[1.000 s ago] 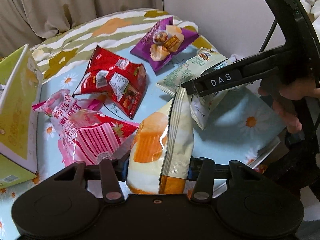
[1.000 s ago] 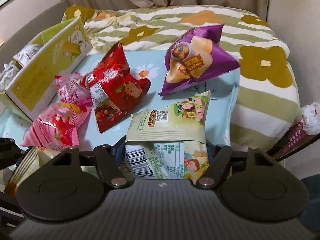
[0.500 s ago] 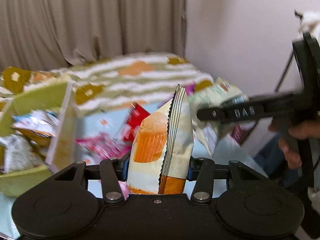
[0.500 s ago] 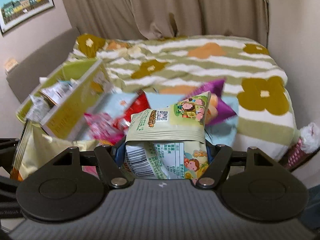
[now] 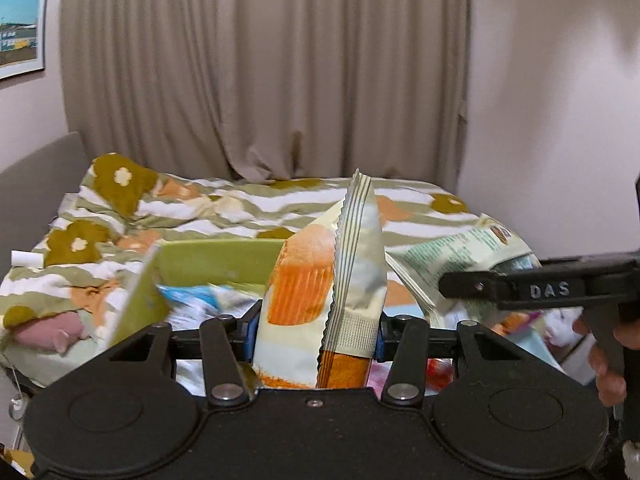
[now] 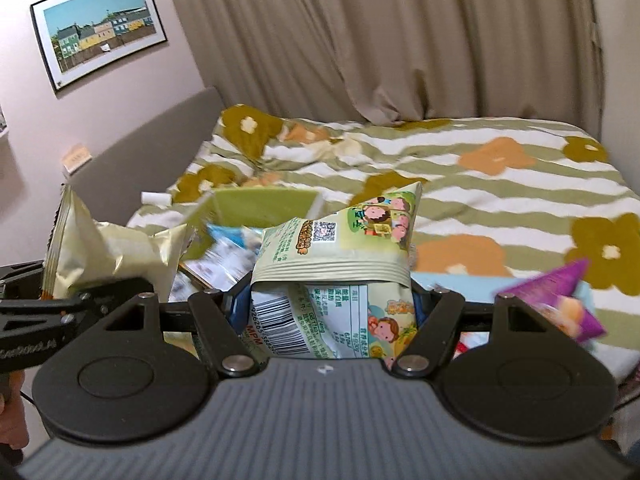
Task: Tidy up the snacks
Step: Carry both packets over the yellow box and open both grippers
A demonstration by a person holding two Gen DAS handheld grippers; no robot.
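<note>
Behind everything runs the beige curtain (image 5: 260,80) and a striped bed (image 6: 480,184); above it the left gripper (image 5: 316,332) clamps the cupcake packet (image 5: 320,300) and the right gripper (image 6: 324,312) clamps the green cartoon packet (image 6: 340,248), both aloft near the green box (image 5: 216,262). The step looks like carrying to the box, so each packet must clear its raised flap, with the grippers close together and little room between them.

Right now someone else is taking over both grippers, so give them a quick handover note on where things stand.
Left gripper: shut on the cupcake bag, held upright.
Right gripper: shut on the green bag.
Both bags are raised in front of the green box, which sits on the bed and already holds some packets.
The purple bag lies to the right, outside the box.
Left to do: drop both held bags into the box, then the purple bag and any others out of view.
</note>
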